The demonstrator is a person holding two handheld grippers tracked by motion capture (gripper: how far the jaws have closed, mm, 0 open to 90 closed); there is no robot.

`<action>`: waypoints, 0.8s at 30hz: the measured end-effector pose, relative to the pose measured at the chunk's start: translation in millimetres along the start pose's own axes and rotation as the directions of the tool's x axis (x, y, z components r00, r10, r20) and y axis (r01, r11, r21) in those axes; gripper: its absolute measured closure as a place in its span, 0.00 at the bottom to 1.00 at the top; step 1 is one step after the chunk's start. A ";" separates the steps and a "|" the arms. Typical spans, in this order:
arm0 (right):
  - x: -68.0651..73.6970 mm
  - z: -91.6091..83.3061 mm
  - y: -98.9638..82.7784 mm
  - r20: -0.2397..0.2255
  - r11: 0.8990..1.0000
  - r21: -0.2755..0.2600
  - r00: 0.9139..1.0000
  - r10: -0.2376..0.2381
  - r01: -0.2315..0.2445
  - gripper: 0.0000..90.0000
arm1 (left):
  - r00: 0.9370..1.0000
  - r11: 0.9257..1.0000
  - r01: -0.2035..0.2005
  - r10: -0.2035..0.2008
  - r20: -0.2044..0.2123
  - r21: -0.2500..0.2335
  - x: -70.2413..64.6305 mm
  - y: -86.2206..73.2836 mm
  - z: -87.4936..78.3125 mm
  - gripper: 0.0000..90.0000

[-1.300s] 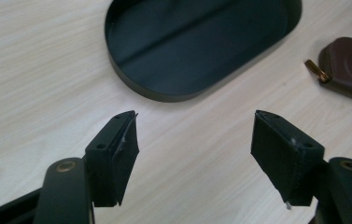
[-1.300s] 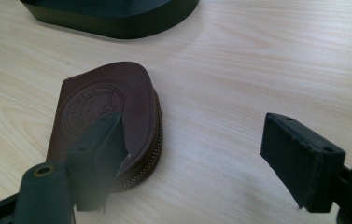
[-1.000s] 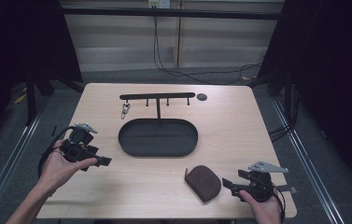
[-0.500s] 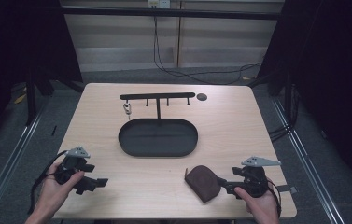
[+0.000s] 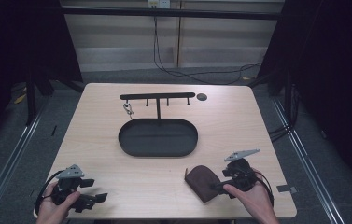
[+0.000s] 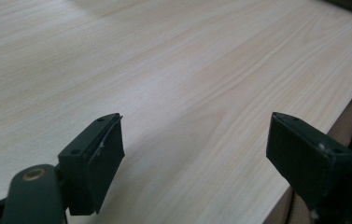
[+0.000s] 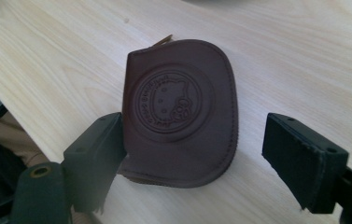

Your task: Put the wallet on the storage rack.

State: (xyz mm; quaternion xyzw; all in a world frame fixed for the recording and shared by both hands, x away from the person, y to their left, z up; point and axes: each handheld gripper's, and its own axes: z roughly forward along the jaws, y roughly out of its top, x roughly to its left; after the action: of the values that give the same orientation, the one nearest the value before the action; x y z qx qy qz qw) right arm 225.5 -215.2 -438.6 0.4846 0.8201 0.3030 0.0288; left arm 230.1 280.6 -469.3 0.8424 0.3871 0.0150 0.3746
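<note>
A brown leather pouch (image 5: 202,182) with an embossed round emblem lies flat near the table's front right. My right gripper (image 5: 220,181) points at it from the right and is open. In the right gripper view the pouch (image 7: 180,112) lies between the jaws of this gripper (image 7: 197,156), close against the left pad, with a gap to the right pad. My left gripper (image 5: 95,190) is at the front left corner, low over bare wood. In its own view the left gripper (image 6: 197,154) is wide open with nothing between the jaws, which have spread a little in the last second.
A black oval tray (image 5: 131,147) sits mid-table. Behind it stands a black hook rack (image 5: 157,96) with a key ring (image 5: 128,110) hanging at its left end. A small dark disc (image 5: 202,97) lies by the rack's right end. The table's front edge is close to both hands.
My left gripper has drawn back toward the front left corner and sunk lower. My right gripper has slid left until its jaws flank the pouch, which has stayed put.
</note>
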 end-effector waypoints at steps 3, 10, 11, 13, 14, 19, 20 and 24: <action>1.6 2.8 8.0 -0.009 0.999 0.049 1.000 -0.006 0.007 0.21 | 1.000 0.999 0.018 -0.019 -0.024 -0.027 2.4 -2.1 1.4 0.22; 0.3 14.5 23.2 -0.020 0.989 0.145 1.000 -0.016 0.019 0.23 | 1.000 0.999 0.017 -0.018 -0.025 -0.030 4.4 -2.5 5.1 0.23; -0.1 17.3 25.9 -0.019 0.986 0.164 1.000 -0.009 0.012 0.23 | 1.000 1.000 0.011 -0.012 -0.027 -0.025 4.2 -2.5 5.6 0.23; -2.9 22.3 30.7 -0.013 0.978 0.207 1.000 0.000 0.003 0.24 | 1.000 1.000 0.007 -0.008 -0.024 -0.019 3.7 -2.5 6.4 0.23; -4.6 24.9 33.0 -0.017 0.973 0.229 1.000 0.002 0.002 0.25 | 1.000 1.000 0.004 -0.004 -0.027 -0.015 3.7 -2.3 6.3 0.23; -7.5 36.5 43.0 -0.024 0.951 0.310 1.000 0.015 -0.007 0.21 | 1.000 1.000 0.014 -0.014 -0.009 -0.009 4.8 -2.4 7.3 0.23; -6.2 39.5 44.8 -0.021 0.944 0.329 1.000 0.011 -0.004 0.20 | 1.000 1.000 0.010 -0.010 -0.008 -0.002 5.3 -2.4 7.6 0.23; -1.2 50.3 52.6 -0.023 0.920 0.391 1.000 0.004 0.005 0.19 | 1.000 1.000 0.008 -0.008 0.002 -0.004 4.9 -2.1 6.8 0.23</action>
State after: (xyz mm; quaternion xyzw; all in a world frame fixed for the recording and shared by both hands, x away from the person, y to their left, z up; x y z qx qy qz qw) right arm 284.2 -174.4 -452.3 0.4767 0.8645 0.1390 -0.0781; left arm 234.2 280.5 -476.8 0.8401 0.3898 0.0135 0.3769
